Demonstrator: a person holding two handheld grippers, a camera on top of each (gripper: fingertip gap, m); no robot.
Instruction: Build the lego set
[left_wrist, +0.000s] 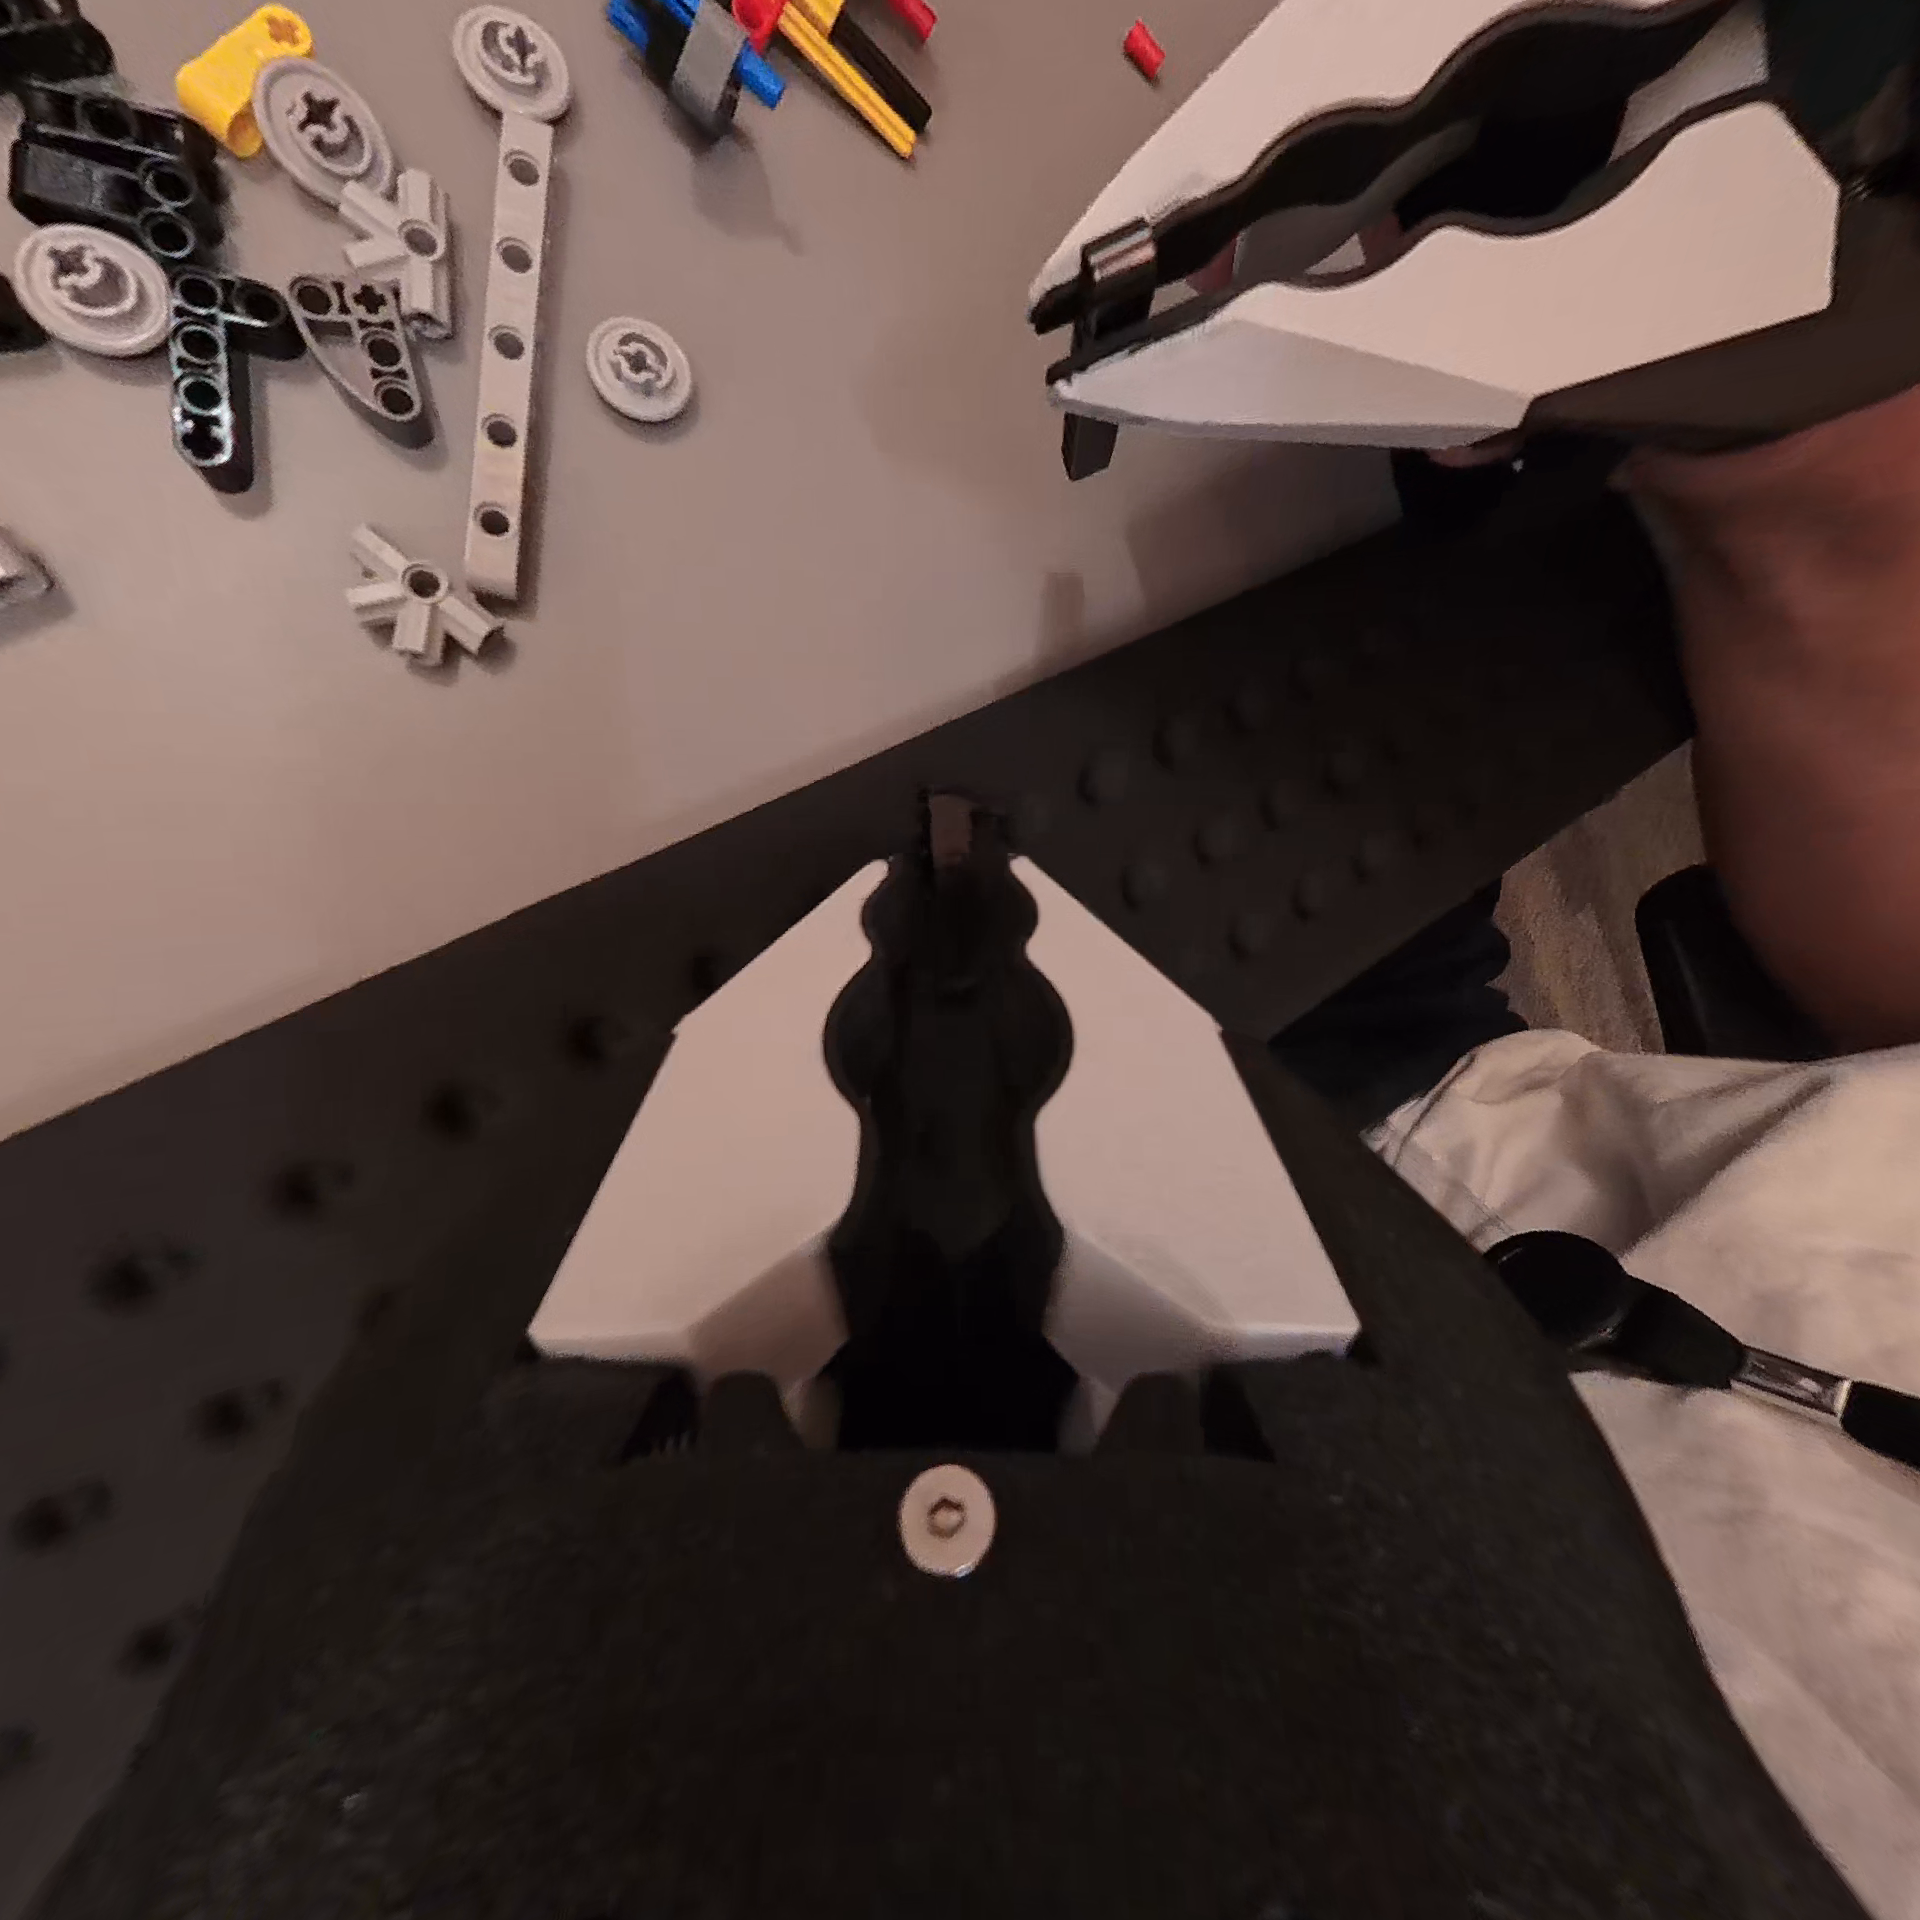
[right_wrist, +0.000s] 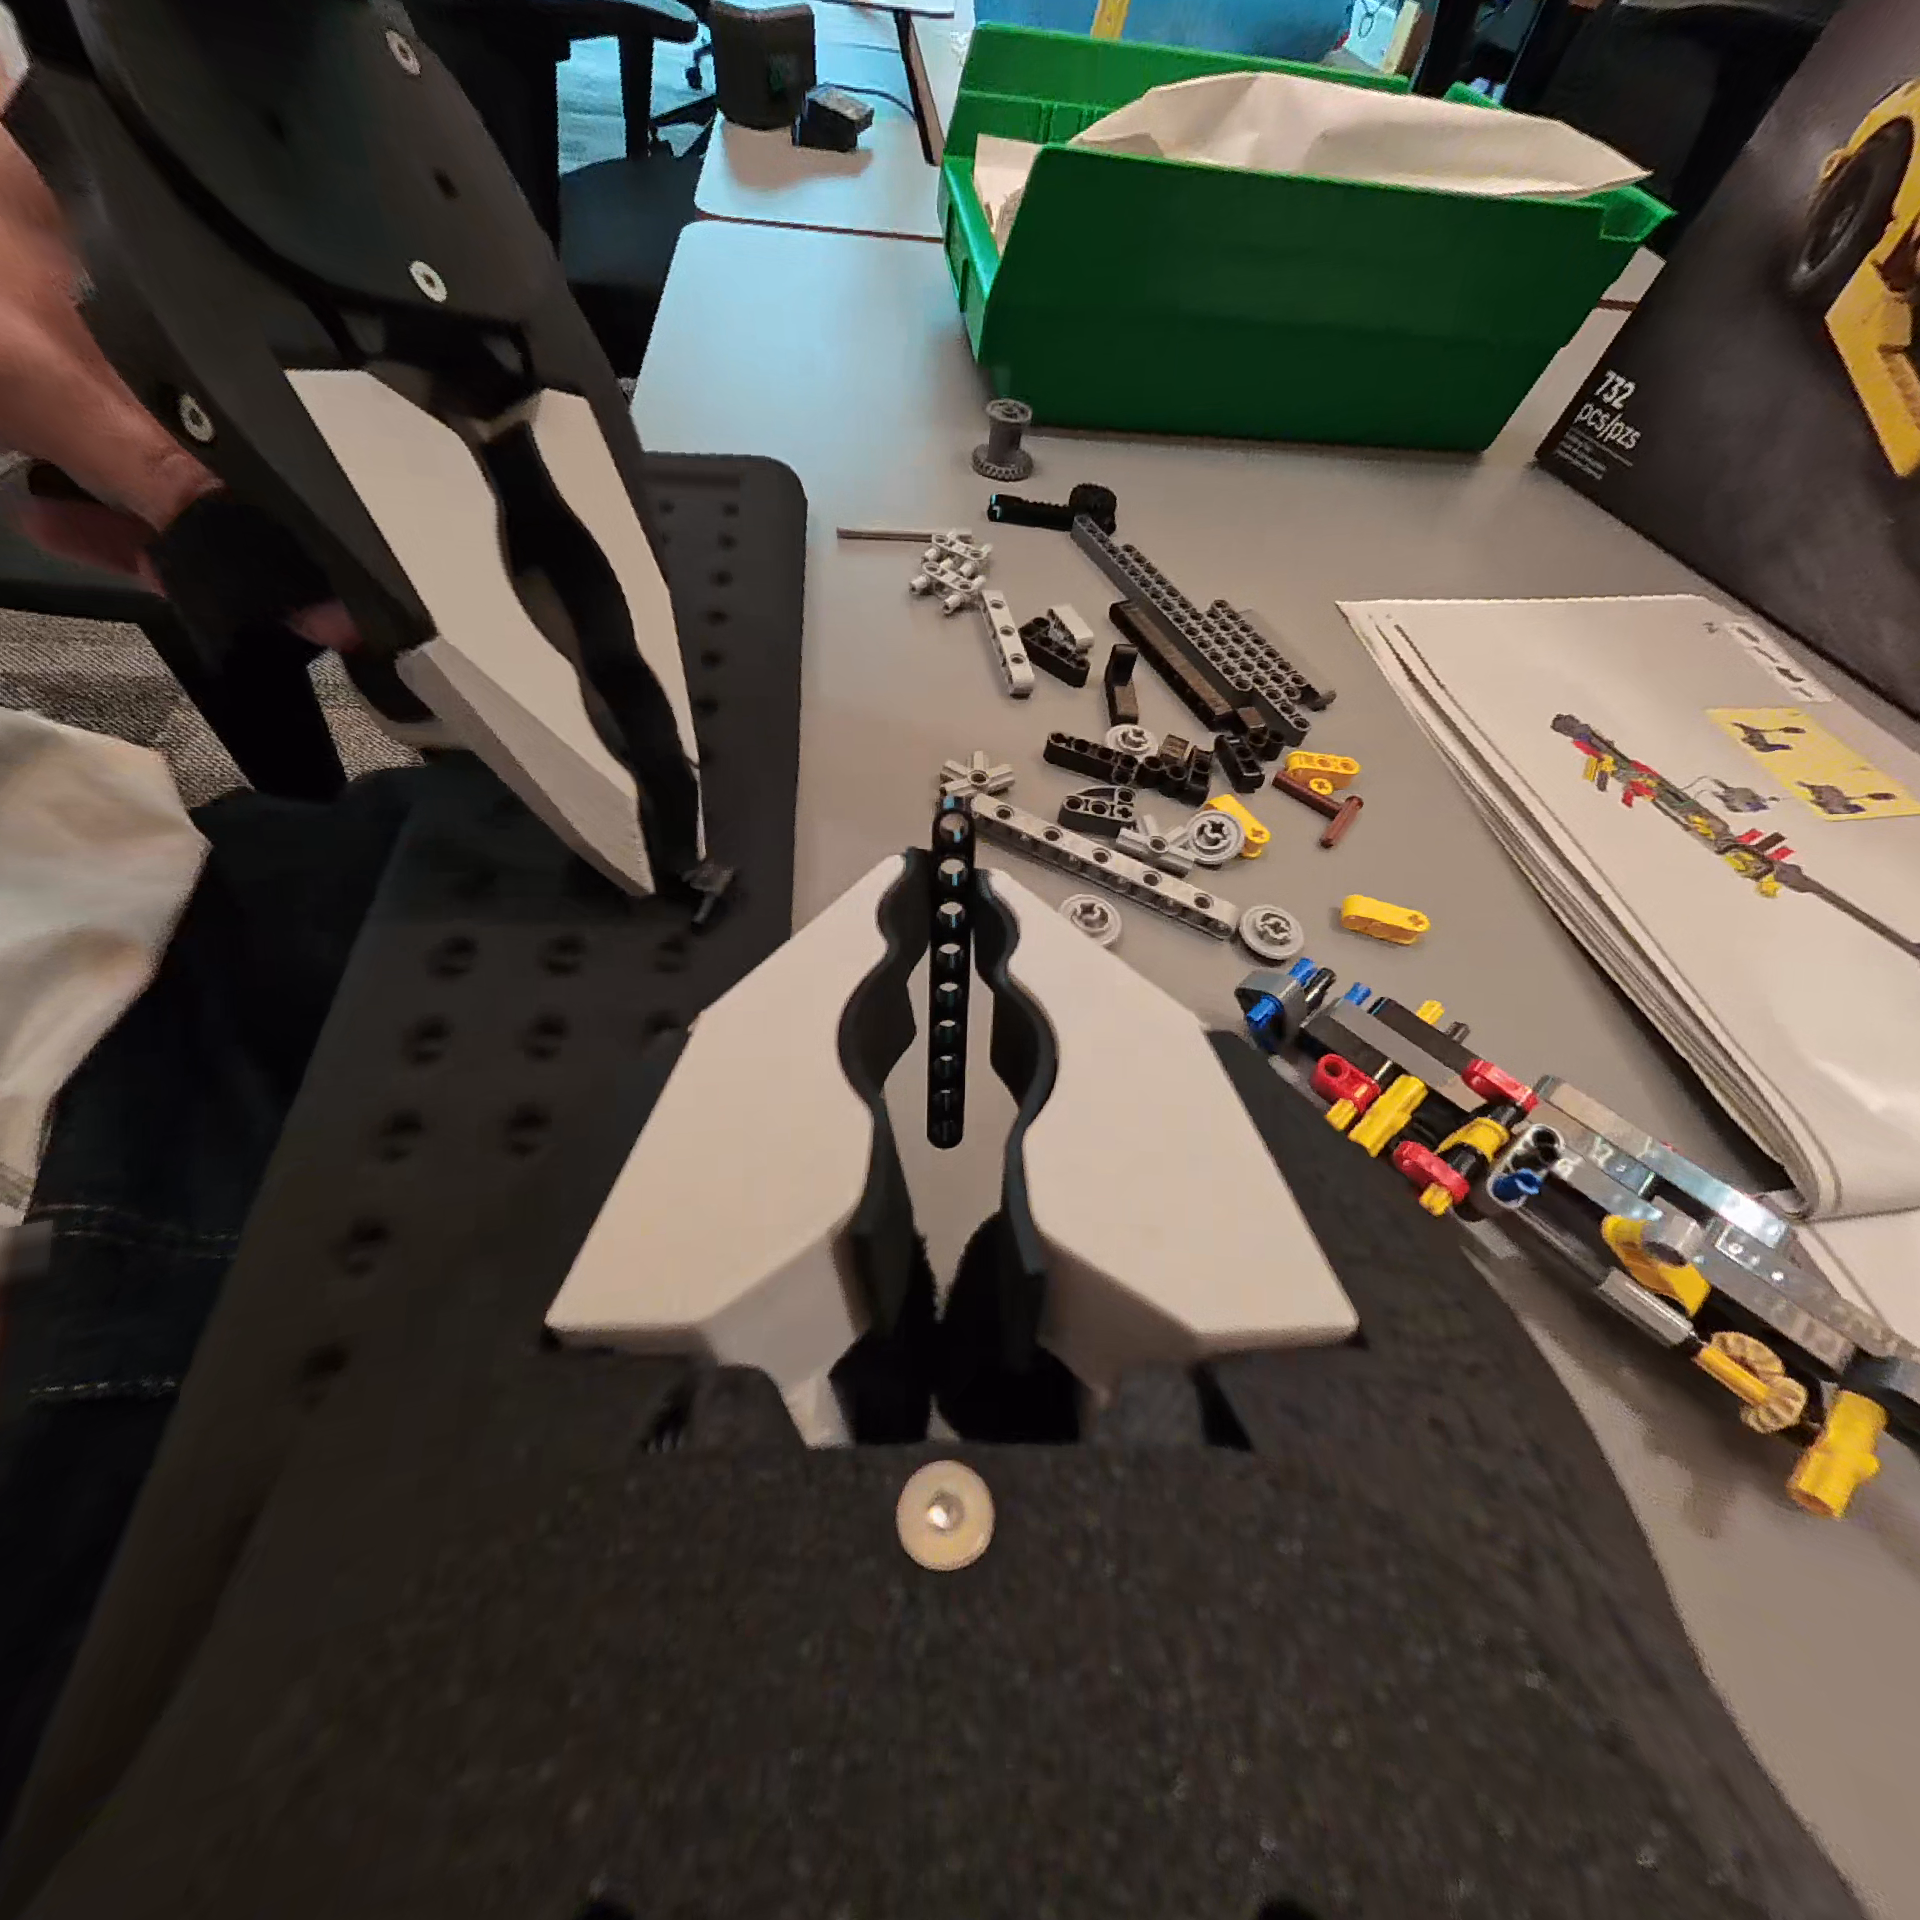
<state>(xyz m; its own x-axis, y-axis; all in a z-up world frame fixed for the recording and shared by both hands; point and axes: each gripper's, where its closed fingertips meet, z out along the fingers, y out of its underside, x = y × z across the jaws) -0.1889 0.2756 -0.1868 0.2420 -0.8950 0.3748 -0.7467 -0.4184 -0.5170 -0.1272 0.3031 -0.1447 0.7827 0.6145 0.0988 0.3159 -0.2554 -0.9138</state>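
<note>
Nearest the right wrist camera, the right hand-held gripper (right_wrist: 948, 862) is pinched narrow on a black lego beam (right_wrist: 948, 997) with a row of holes, which runs lengthwise between the fingers with its far end just past the tips; it hangs over the edge of a black perforated mat (right_wrist: 499, 1039) on the grey surface (right_wrist: 831, 312); to its left the left hand-held gripper (right_wrist: 696, 878) points down at the mat, its tips pressed together on a small dark piece (right_wrist: 712, 883) too small to make out; in the left wrist view that piece (left_wrist: 951, 831) shows only as a dark stub at the tips; loose grey, black and yellow lego parts (right_wrist: 1143, 748) lie spread on the surface beyond the right gripper; a half-built lego assembly (right_wrist: 1507, 1153) in black, grey, yellow, red and blue lies to the right, beside an open instruction booklet (right_wrist: 1662, 831); a green bin (right_wrist: 1247, 301) holding white paper stands farther back; a dark product box (right_wrist: 1766, 416) stands at the far right.
</note>
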